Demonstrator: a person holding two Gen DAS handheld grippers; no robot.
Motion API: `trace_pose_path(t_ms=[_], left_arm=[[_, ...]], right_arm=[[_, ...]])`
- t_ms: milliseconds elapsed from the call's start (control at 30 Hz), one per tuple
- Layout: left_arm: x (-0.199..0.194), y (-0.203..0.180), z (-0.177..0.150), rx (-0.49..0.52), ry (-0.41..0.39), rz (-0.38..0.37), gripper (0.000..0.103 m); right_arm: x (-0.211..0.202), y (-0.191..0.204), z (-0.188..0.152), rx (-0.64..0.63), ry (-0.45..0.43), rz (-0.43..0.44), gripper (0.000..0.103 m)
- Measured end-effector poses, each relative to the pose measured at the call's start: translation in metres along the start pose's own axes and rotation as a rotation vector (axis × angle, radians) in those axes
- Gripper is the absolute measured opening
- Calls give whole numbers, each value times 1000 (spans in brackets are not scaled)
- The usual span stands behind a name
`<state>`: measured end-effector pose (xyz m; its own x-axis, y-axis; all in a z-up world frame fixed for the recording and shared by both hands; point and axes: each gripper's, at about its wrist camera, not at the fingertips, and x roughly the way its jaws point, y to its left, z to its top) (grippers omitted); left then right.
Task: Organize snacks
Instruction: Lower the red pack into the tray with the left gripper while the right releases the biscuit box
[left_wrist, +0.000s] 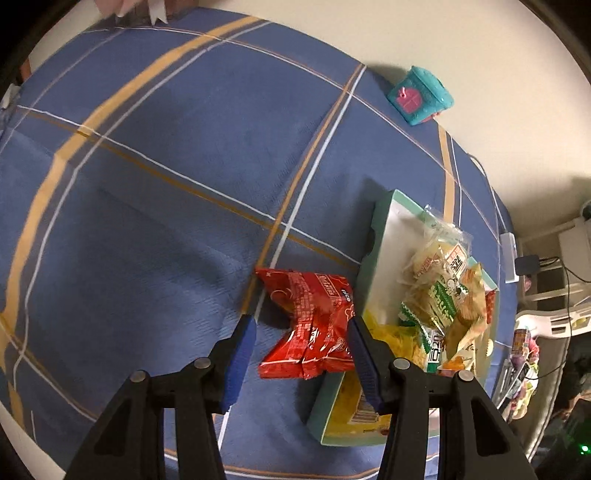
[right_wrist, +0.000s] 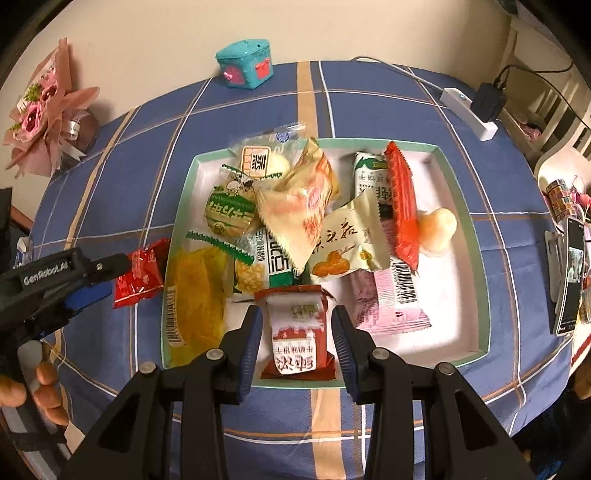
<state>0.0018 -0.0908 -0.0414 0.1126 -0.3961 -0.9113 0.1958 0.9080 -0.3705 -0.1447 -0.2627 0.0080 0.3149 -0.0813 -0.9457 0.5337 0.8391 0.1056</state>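
A teal-rimmed white tray (right_wrist: 454, 302) on the blue checked cloth holds several snack packets. My right gripper (right_wrist: 296, 317) points down over the tray's near edge. It is shut on a red-and-white packet (right_wrist: 295, 328) that fills the space between its pads. In the left wrist view the tray (left_wrist: 391, 251) lies to the right. A crumpled red packet (left_wrist: 310, 321) rests on the cloth beside the tray's wall. My left gripper (left_wrist: 299, 323) stands open around it: the right pad touches it, and a gap shows at the left pad. The right wrist view shows this red packet (right_wrist: 142, 271) at the left gripper (right_wrist: 110, 277).
A teal toy box (right_wrist: 245, 64) stands at the table's far edge and a pink bouquet (right_wrist: 44, 110) at the far left. A white power strip (right_wrist: 469, 110) with a black adapter lies far right. A phone on a stand (right_wrist: 570, 273) is at the right edge.
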Motion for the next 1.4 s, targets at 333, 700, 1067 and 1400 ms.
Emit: trace_pose_path(t_ms=[333, 700, 1067, 1400], left_arm=[[18, -7, 0, 10, 28, -35, 46], [-2, -6, 1, 11, -16, -48, 27], [23, -6, 6, 6, 27, -31, 49], [14, 1, 7, -17, 6, -51, 40]], right_arm=[[7, 4, -2, -8, 30, -9, 40], [22, -5, -1, 30, 68, -17, 41], [65, -5, -7, 52, 174, -11, 48], [66, 3, -5, 44, 153, 8, 41]])
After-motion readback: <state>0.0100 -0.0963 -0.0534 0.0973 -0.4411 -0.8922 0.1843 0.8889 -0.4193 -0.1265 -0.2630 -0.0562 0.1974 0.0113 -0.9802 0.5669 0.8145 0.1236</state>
